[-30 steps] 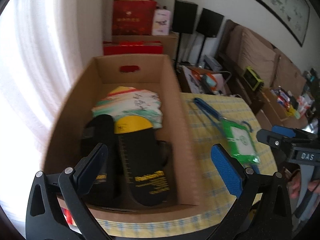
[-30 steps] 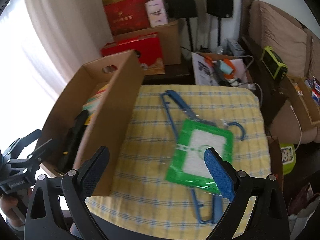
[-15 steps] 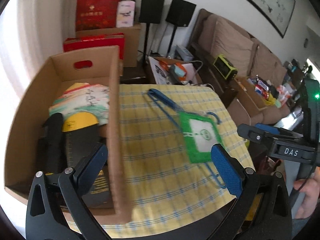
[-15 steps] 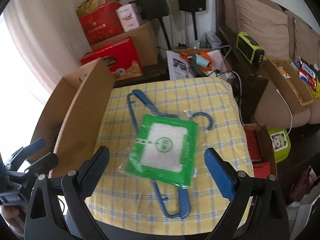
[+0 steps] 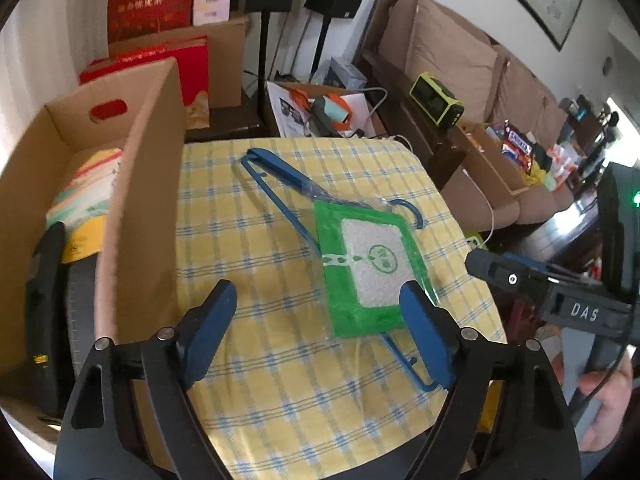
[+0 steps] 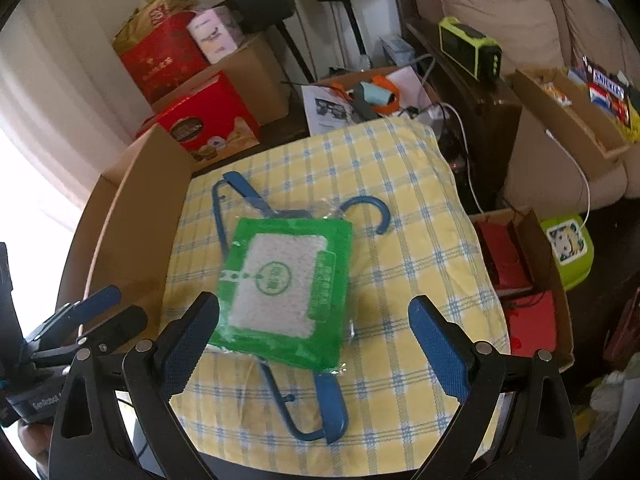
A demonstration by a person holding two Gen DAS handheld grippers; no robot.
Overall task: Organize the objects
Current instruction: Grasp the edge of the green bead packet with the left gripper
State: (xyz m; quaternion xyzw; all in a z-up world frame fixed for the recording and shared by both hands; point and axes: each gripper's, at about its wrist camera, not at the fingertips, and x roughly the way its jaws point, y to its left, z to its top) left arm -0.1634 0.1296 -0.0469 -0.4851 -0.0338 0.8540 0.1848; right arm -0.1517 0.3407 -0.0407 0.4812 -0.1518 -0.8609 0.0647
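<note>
Green-and-white flat plastic-wrapped packet point(image 6: 282, 284) lies on the yellow-and-blue checked tablecloth point(image 6: 400, 208), on top of a blue plastic clothes hanger point(image 6: 240, 194) whose hook pokes out on the far right side and whose bar end sticks out toward the camera. Open brown cardboard box point(image 5: 132, 184) stands just beside, at the left edge of the cloth, already holding black slippers point(image 5: 48, 280) and a folded striped item.

Right gripper point(image 6: 314, 344) hangs over the packet, fingers spread wide, nothing between them touching the pads. Left gripper point(image 5: 318, 330) is over the cloth with the packet's near corner by its right finger; its jaws are closing but no pad presses on anything yet.

Risks, as I judge them: the packet wrap looks slick and loose, so a pinch may catch only film and let it slide. A grab at the packet edge may snag the hanger underneath and drag both. Both grippers aim at the same spot, so they may collide. The box wall is tall and close; a low carry could hit it.

Versus a second ago: the left view was over the box interior and now sits over the cloth and packet; the right view is nearer the packet, which fills more of the frame. Left jaws were wider then.
</note>
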